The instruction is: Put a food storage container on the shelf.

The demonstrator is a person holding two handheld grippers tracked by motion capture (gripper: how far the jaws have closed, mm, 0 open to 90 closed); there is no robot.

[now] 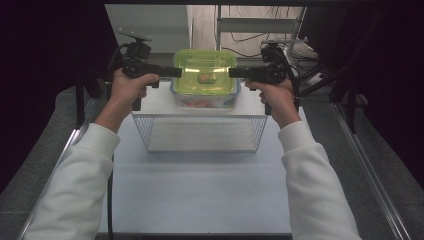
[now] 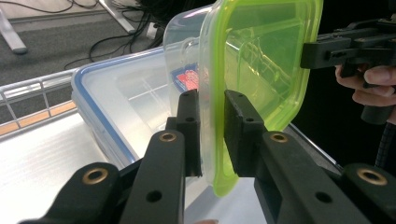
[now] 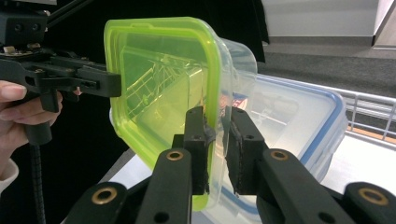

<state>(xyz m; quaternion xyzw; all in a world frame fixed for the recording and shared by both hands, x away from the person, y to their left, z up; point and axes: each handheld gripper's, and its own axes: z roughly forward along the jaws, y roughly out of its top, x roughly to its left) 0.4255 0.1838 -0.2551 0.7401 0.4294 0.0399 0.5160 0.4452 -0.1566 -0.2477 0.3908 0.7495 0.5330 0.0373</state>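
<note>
High view, centre top: green-lidded container [image 1: 204, 75], light, rigid, slippery plastic; left gripper [image 1: 176, 72] and right gripper [image 1: 233, 73] clamp opposite rim edges.

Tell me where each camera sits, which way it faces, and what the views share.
High view: above the person's side, looking forward and down on the table; both white sleeves, the left gripper and the right gripper show.
Left gripper view: rides the left gripper, looking along its jaws at the green lid; the other hand shows beyond.
Right gripper view: rides the right gripper, facing the opposite way.
Shared: all three show the lid pinched at opposite edges.
</note>
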